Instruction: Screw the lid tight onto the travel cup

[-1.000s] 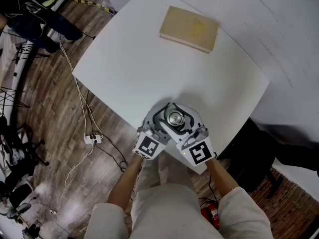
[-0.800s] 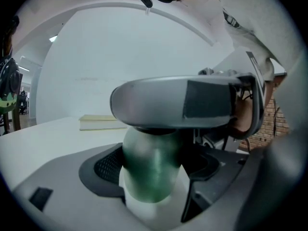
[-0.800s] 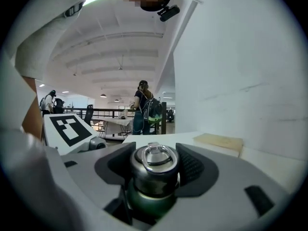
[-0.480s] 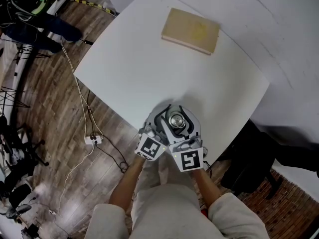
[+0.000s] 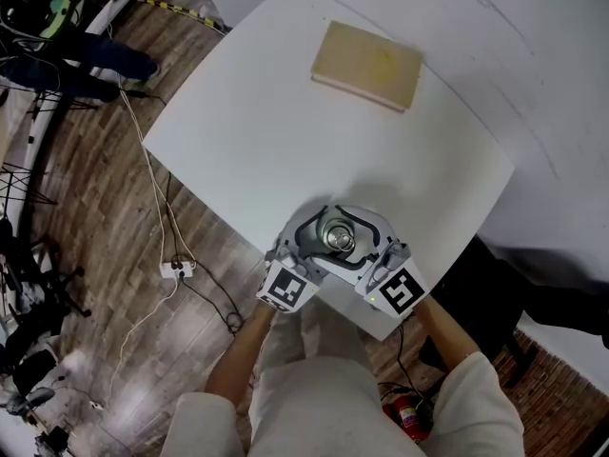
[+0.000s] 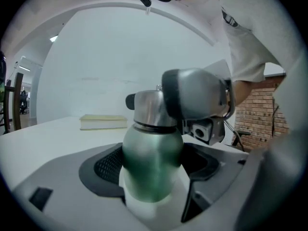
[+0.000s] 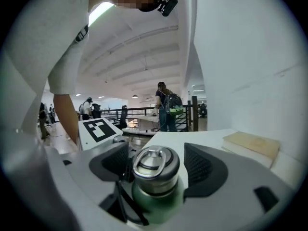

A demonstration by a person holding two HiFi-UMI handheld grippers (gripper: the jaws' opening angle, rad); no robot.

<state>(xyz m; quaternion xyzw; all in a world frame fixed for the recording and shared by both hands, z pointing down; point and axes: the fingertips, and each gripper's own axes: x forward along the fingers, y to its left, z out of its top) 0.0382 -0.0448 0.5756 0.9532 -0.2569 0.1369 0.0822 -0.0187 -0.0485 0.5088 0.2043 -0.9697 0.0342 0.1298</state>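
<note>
A green travel cup (image 5: 335, 237) with a steel lid (image 7: 155, 165) stands near the front edge of the white table (image 5: 266, 131). My left gripper (image 5: 320, 234) is shut on the cup's green body (image 6: 151, 162), one pad on each side. My right gripper (image 5: 350, 240) reaches in from the right at lid height. Its jaws have just been opening and now stand open, with the lid between them and a gap at the pads (image 7: 204, 165). The lid's ring handle lies flat on top. In the left gripper view one grey right jaw hides part of the lid (image 6: 147, 107).
A tan book (image 5: 367, 65) lies at the table's far side. Cables and a power strip (image 5: 176, 267) run over the wooden floor on the left. A red canister (image 5: 404, 415) sits by the person's legs. People (image 7: 166, 107) stand far behind in the right gripper view.
The right gripper swung in toward the left gripper, then back out to the right, and its jaws stand wider round the lid. The left gripper and cup stayed still.
</note>
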